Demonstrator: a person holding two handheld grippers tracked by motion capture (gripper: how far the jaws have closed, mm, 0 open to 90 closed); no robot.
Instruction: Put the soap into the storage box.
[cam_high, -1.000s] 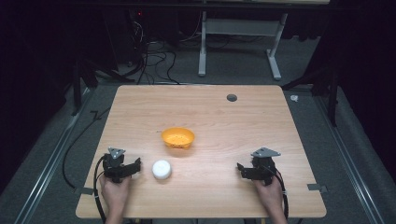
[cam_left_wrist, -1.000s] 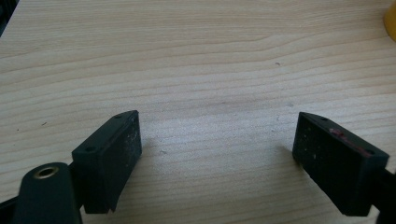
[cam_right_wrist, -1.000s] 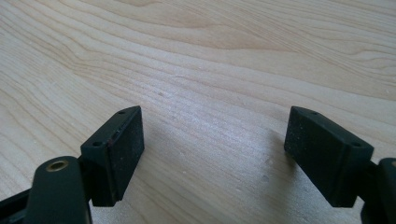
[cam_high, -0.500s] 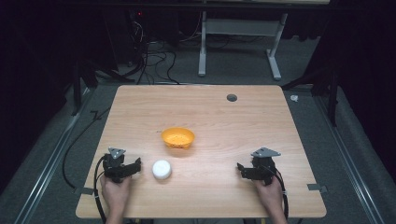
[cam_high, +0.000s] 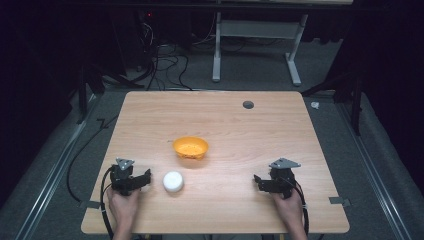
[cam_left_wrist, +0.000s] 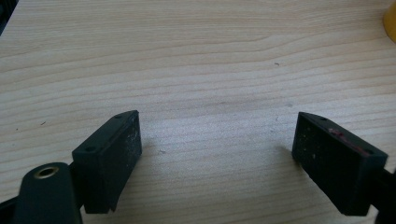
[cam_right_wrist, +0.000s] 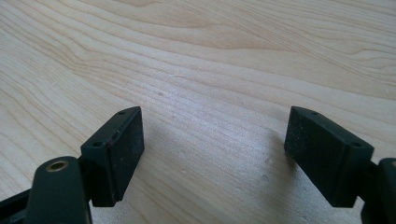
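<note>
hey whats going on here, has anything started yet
Not really. A person holds the left gripper and the right gripper low over the near edge of the wooden table, jaws open and holding nothing. An orange bowl sits mid-table, and a small white round object lies just right of the left gripper, untouched.

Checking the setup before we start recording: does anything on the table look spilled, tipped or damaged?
Nothing stands out. The orange bowl sits upright near the middle of the table, the small white round object lies apart in front of it, and both tongs, left and right, rest open and empty.
</note>
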